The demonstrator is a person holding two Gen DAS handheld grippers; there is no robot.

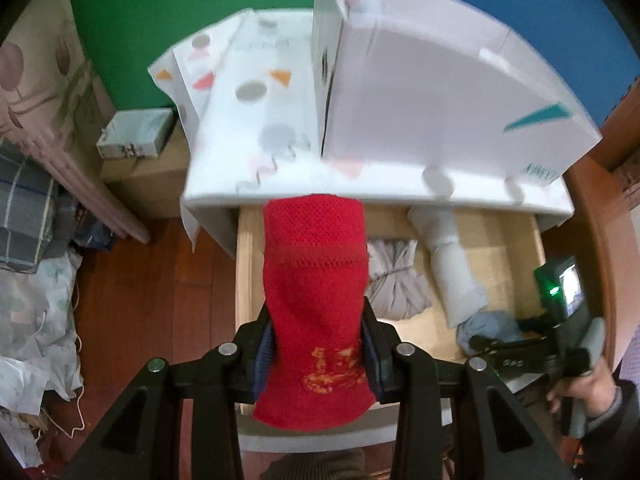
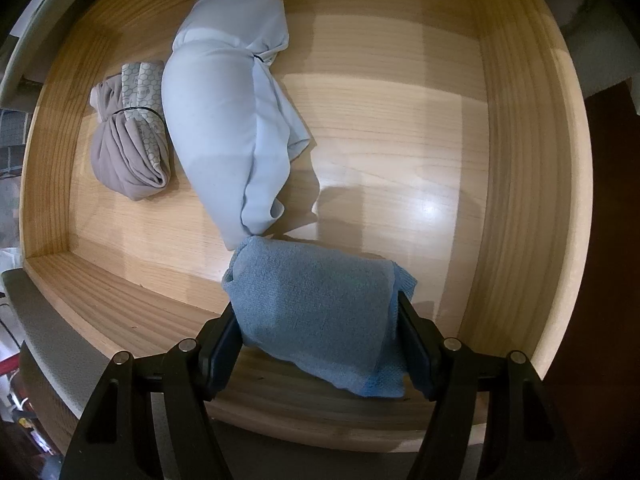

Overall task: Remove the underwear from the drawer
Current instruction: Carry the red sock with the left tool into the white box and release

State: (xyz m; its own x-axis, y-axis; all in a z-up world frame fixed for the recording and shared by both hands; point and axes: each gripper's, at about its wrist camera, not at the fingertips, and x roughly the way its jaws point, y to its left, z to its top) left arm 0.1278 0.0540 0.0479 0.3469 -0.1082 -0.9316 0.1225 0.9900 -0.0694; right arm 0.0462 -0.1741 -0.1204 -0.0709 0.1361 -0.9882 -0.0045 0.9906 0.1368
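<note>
While the left tool (image 1: 318, 354) pinches red underwear (image 1: 314, 300) above the open wooden drawer (image 2: 516, 160), the right tool (image 2: 320, 340) clamps a blue roll (image 2: 316, 308) inside; pale roll (image 2: 228, 120) at 11 o'clock, grey bundle (image 2: 128, 148) at 10

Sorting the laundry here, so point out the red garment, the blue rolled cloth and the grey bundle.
red garment (image 1: 314, 280), left wrist view, knitted middle.
blue rolled cloth (image 2: 316, 304), right wrist view, top face.
grey bundle (image 2: 124, 156), right wrist view, lower folds.
</note>
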